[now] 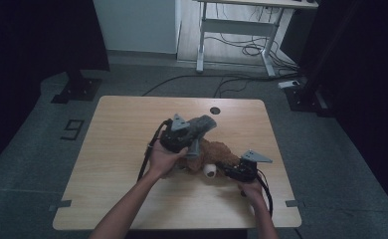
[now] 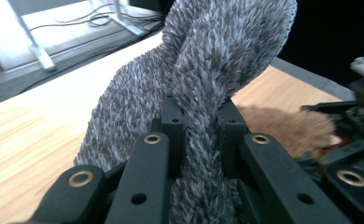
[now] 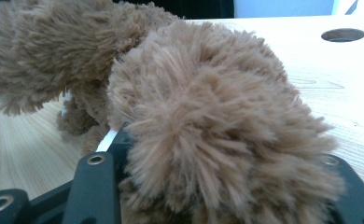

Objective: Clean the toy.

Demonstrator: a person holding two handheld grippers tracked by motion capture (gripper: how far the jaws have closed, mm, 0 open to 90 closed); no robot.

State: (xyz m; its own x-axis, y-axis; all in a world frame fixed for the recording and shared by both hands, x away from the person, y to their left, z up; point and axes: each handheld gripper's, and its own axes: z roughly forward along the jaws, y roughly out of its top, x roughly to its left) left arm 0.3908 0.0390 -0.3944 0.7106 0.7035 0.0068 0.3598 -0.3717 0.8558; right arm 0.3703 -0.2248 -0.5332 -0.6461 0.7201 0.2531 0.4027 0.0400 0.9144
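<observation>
Grey shaggy cloth [image 2: 203, 79] sits pinched tight in the left tongs [image 2: 201, 121], lifted at about 11 o'clock of the brown plush toy [image 1: 209, 154], which lies mid-tabletop [image 1: 112, 149]. The right tongs [image 3: 217, 163], half open, clamp the toy's fur at its 4 o'clock end. Deep pile could slide free from either grip, or the cloth might snag and drag the toy along.

A brown plush toy [image 1: 213, 158] is lying on the wooden table [image 1: 117, 149], near its middle. The left gripper [image 1: 192, 130] is hovering just above the toy's left end and is lifting a grey furry cloth [image 1: 202, 125] over it. The right gripper [image 1: 232, 169] is gripping the toy's right end, close to a white patch [image 1: 210, 170]. A round hole [image 1: 215, 110] is sitting beyond the toy, near the far edge.
</observation>
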